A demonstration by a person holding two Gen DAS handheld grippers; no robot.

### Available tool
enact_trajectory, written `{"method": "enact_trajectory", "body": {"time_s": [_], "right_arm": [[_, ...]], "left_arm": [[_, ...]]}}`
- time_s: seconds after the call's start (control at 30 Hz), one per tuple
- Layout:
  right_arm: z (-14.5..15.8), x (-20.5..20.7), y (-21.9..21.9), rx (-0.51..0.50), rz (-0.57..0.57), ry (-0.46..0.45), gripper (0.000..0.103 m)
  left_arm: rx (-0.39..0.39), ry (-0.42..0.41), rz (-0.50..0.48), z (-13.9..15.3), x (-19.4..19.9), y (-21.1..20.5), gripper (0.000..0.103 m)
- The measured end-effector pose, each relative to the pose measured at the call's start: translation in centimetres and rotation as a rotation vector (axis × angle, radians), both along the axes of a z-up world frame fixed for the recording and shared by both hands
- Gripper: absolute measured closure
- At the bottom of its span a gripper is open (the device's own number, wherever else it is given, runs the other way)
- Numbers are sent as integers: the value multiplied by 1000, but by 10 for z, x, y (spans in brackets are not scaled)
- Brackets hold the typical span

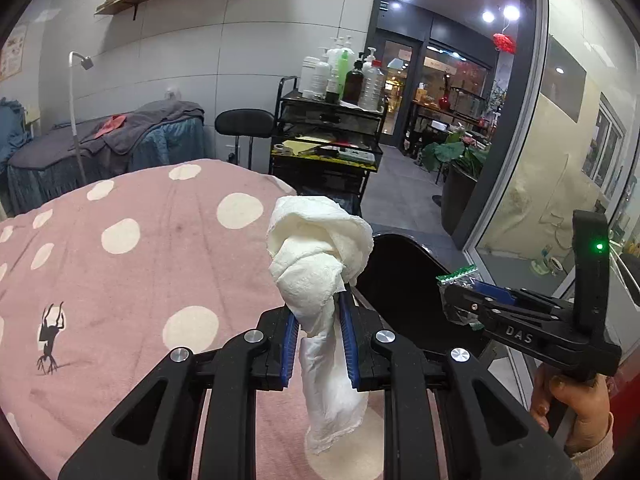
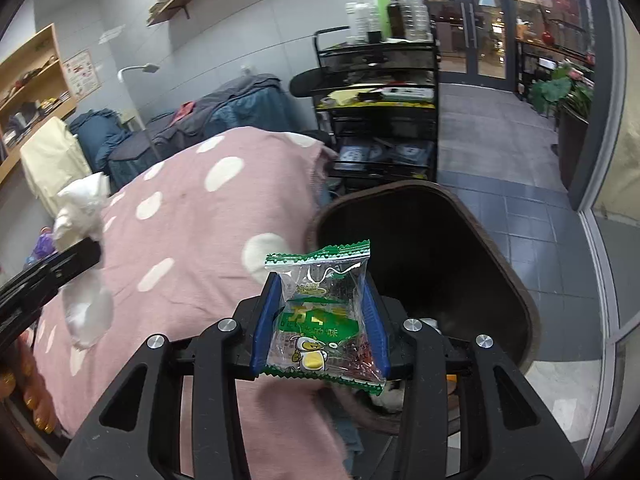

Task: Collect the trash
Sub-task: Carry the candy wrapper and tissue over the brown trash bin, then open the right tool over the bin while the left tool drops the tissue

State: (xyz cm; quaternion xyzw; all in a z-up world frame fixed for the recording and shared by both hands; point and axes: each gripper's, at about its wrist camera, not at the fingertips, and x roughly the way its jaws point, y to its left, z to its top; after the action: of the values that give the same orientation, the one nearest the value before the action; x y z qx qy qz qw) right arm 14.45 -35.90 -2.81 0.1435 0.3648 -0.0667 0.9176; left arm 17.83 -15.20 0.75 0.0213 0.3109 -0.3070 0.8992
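My left gripper (image 1: 319, 312) is shut on a crumpled white tissue (image 1: 316, 252), held above the pink polka-dot blanket (image 1: 140, 280); the tissue hangs down between the blue pads. My right gripper (image 2: 320, 292) is shut on a clear and green snack wrapper (image 2: 320, 312), held just in front of the dark bin (image 2: 420, 248). In the left wrist view the right gripper (image 1: 456, 300) with the wrapper (image 1: 456, 280) is over the bin (image 1: 400, 276). In the right wrist view the left gripper (image 2: 86, 250) and tissue (image 2: 80, 208) show at the left.
A black cart (image 1: 328, 132) with bottles stands behind the bed. A glass wall (image 1: 560, 160) runs along the right. Another bed with grey and blue covers (image 1: 120, 140) is at the back left. Tiled floor (image 2: 520, 208) lies beyond the bin.
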Motion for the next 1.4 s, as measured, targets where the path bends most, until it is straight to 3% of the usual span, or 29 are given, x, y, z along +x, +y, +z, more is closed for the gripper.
{"method": "enact_trajectory", "body": {"time_s": [0.4,0.57,0.6,0.8,1.1,1.4], "right_arm": [[-52,8,-60,51,-150,85,56],[-70,8,-69,64,-197,94,23],[-72,8,-71,62,-205,93,22],[-77,1,-78,61,-228,87,21],[-56,-20,-85,5,-283,24,18],[-50,-43,-108,26,-348,3,17]], "left_arm": [[2,34,-94,-11,-13,-44,83],[8,48,-119,-15,-15,-56,83],[8,53,-123,-16,-14,-59,83],[9,92,-150,-25,-14,-71,83],[25,129,-212,-31,-15,-99,83],[62,173,-267,-40,-7,-134,83]]}}
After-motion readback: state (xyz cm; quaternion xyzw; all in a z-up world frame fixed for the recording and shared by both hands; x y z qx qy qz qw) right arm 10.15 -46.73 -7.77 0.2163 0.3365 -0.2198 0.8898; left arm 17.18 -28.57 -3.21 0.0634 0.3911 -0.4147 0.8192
